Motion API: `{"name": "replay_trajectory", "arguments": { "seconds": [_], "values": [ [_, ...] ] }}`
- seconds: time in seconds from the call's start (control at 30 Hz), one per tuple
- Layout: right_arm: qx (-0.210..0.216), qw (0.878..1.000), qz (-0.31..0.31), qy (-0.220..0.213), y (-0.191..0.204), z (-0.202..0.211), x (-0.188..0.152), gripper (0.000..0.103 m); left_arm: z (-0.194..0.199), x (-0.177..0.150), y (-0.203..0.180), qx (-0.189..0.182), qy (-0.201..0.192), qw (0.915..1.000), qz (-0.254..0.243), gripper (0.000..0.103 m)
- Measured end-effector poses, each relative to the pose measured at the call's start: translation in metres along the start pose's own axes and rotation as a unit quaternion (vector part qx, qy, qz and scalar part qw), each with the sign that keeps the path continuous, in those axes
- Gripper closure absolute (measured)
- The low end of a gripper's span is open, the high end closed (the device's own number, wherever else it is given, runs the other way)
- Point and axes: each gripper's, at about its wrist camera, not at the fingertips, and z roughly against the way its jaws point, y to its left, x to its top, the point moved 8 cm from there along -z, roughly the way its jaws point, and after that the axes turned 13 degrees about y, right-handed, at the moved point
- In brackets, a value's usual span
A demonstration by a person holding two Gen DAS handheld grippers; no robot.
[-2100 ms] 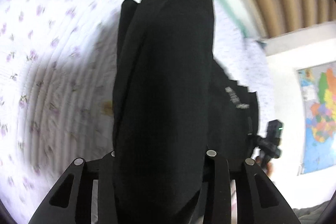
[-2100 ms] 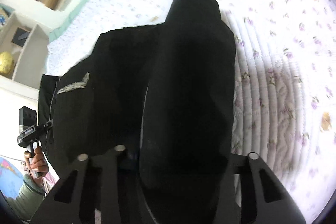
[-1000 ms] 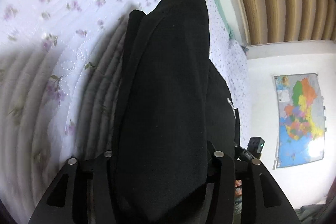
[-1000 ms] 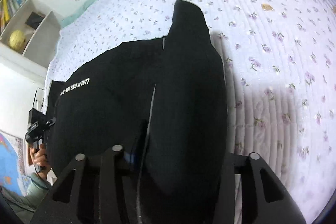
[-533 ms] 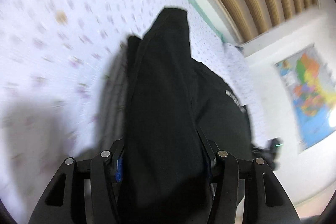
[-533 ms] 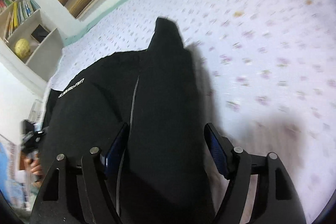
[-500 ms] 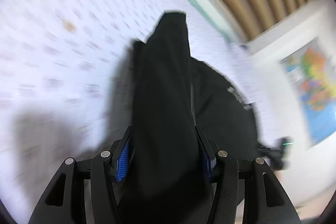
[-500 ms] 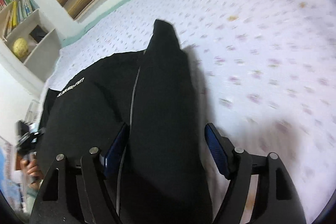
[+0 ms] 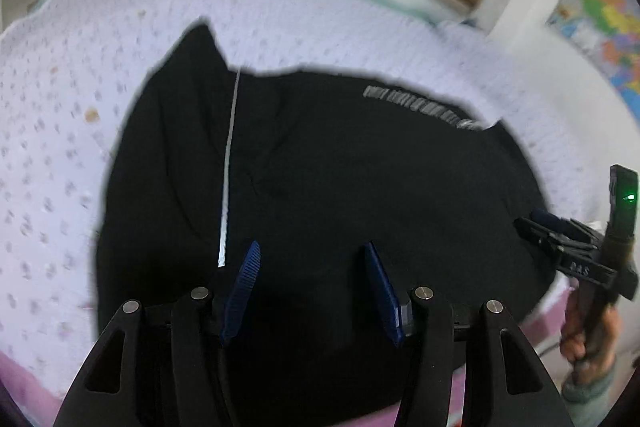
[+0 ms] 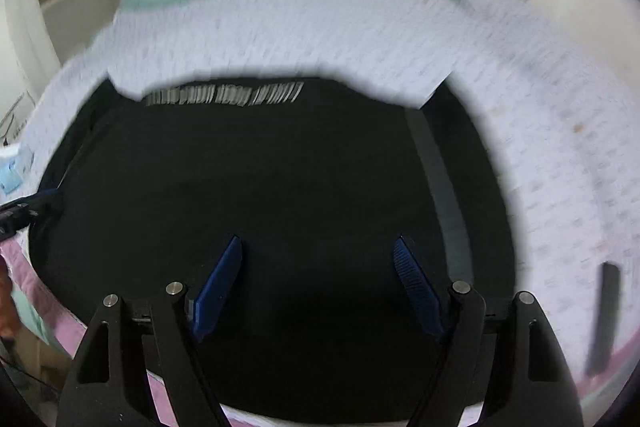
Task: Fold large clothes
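While the white quilted floral bedspread (image 9: 360, 23) is carrying it, the large black fabric garment (image 9: 360, 179) is lying flat, long axis crosswise | my left gripper (image 9: 314, 291) is hovering parted, empty | my right gripper (image 10: 318, 285) is opening, empty, equally near.

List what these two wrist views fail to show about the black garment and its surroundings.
- White lettering on the black garment: unreadable in both views, motion blur.
- Garment's near edge: hidden behind the left gripper and right gripper.
- Floral bedspread pattern: smeared in the right wrist view.
- Dark streak at right: unidentifiable, blurred.
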Motion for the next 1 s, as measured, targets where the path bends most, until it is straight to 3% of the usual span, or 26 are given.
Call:
{"name": "replay_trajectory", "arguments": {
  "seconds": [0.13,0.33,0.43,0.57,0.63,0.77,0.87,1.0],
  "values": [
    [0.005,0.999,-0.041,0.010,0.001,-0.033,0.003,0.021,-0.017,0.006,0.001,0.035,-0.009,0.9993,-0.009,0.045],
    [-0.018,0.998,-0.062,0.006,0.003,-0.017,0.004,0.021,0.016,0.003,-0.019,0.121,-0.042,0.9913,-0.029,0.045],
    [0.011,0.998,-0.063,-0.022,0.009,0.012,0.006,0.021,0.051,0.001,-0.027,0.123,-0.071,0.9894,-0.029,0.045],
    [-0.021,0.995,-0.055,-0.084,0.016,0.063,0.009,0.019,0.110,0.007,-0.038,0.146,-0.130,0.9803,-0.026,0.039],
    [-0.032,0.993,-0.051,-0.106,0.018,0.083,0.015,0.015,0.132,0.006,-0.048,0.159,-0.159,0.9738,-0.035,0.029],
    [-0.040,0.987,-0.047,-0.145,0.033,0.125,0.016,0.013,0.179,0.007,-0.072,0.164,-0.211,0.9620,-0.055,0.025],
    [-0.050,0.984,-0.034,-0.167,0.045,0.144,0.020,0.012,0.192,0.006,-0.081,0.162,-0.224,0.9592,-0.061,0.024],
    [-0.068,0.980,-0.019,-0.187,0.056,0.160,0.018,0.010,0.198,0.003,-0.081,0.152,-0.222,0.9618,-0.048,0.024]
  ]
}}
